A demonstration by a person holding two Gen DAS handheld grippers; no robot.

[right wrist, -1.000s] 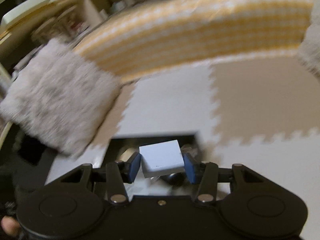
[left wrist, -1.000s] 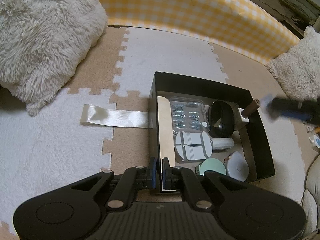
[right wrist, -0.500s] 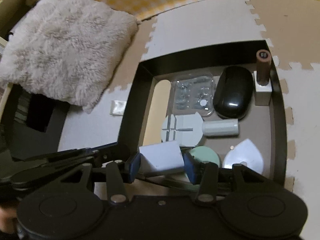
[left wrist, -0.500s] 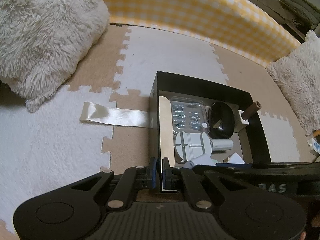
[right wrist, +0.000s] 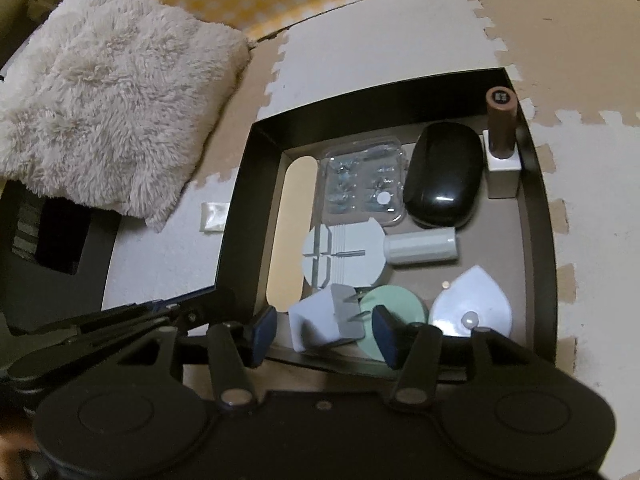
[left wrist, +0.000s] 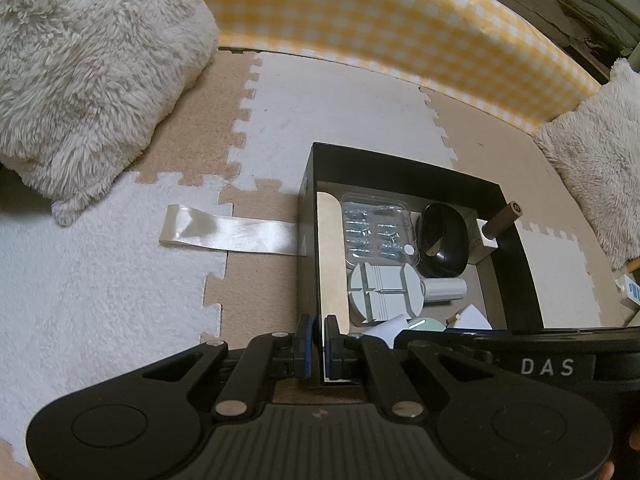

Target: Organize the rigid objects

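Release step: right gripper (right wrist: 324, 334) jaws just opening, clear of the white plug adapter (right wrist: 326, 322), which now sits between them at the near edge of the black box (right wrist: 240, 200), prongs up against the mint round piece (right wrist: 396, 306). Left gripper (left wrist: 316, 346) clamped shut on the box's near wall, steadying it. Next, probably: lift the right straight out without clipping the adapter, then fetch the next item.
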